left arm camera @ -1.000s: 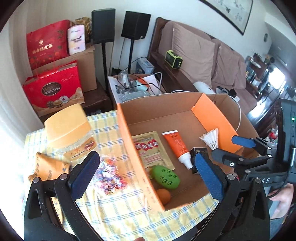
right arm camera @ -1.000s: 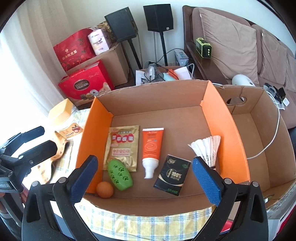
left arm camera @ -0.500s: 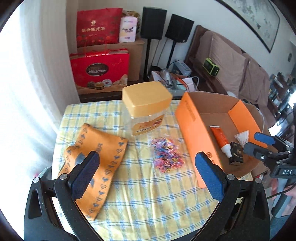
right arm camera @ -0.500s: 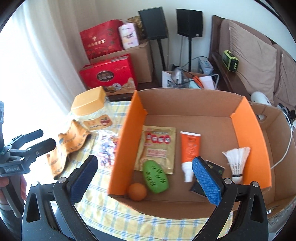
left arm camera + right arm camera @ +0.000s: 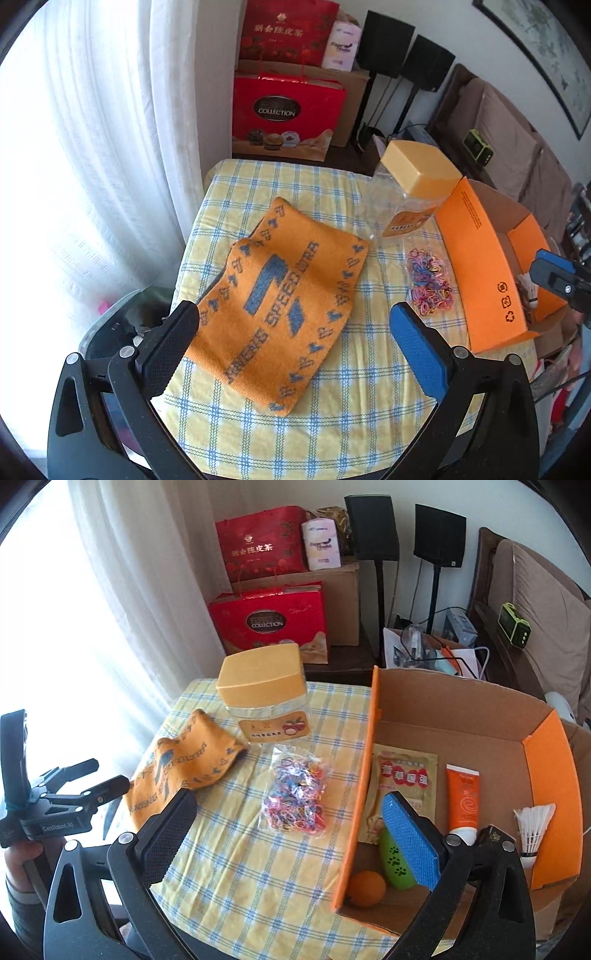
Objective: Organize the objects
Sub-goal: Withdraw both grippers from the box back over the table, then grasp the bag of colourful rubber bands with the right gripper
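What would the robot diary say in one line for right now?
left gripper: open, over orange towel | right gripper: open, empty | bag of hair ties, jar: on table | box: partly filled

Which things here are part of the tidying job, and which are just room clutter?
Job:
orange patterned cloth
clear jar with orange lid
bag of coloured rubber bands
orange-flapped cardboard box

Clutter:
red gift bags
black speakers on stands
brown sofa

Both grippers hang empty, jaws spread wide. The left gripper [image 5: 295, 328] points toward eleven o'clock, gripped from below by a hand [image 5: 18, 856]; the right gripper [image 5: 291, 827] faces twelve.
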`<state>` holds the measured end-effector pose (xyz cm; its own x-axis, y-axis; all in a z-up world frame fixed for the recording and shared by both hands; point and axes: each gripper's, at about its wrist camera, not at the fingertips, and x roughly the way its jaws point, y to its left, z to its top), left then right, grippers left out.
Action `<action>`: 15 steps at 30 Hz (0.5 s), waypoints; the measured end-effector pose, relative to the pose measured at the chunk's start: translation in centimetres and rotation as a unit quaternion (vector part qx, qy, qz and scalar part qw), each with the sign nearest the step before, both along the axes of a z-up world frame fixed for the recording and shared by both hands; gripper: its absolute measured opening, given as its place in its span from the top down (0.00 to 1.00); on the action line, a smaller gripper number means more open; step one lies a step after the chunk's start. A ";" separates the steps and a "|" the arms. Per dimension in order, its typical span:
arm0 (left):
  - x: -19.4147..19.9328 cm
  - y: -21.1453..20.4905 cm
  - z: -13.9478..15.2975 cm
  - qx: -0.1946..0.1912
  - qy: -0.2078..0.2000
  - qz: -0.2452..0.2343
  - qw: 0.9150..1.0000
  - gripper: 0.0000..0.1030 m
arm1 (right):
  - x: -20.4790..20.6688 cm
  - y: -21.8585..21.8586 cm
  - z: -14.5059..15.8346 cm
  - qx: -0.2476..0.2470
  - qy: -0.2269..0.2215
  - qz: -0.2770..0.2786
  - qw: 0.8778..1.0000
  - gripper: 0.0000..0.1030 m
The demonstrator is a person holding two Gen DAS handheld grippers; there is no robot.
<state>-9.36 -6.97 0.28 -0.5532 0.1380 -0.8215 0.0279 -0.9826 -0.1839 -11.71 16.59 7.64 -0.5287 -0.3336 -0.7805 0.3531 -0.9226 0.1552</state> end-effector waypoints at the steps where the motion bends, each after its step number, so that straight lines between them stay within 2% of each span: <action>1: 0.1 -0.4 -0.3 0.004 -0.002 0.004 1.000 0.00 | -0.2 -0.5 -0.2 0.001 -0.001 0.002 1.000 0.04; 7: 0.3 -1.7 -1.3 0.013 -0.005 0.013 1.000 0.00 | -1.3 -3.2 -2.2 0.018 -0.012 0.016 1.000 0.14; 13: -0.1 -2.2 -1.6 0.020 -0.007 0.017 1.000 0.00 | -3.2 -4.9 -5.6 0.051 -0.040 0.007 0.998 0.30; 15: -0.3 -2.3 -1.8 0.025 -0.007 0.019 0.999 0.00 | -3.8 -5.4 -6.7 0.062 -0.051 0.006 0.997 0.40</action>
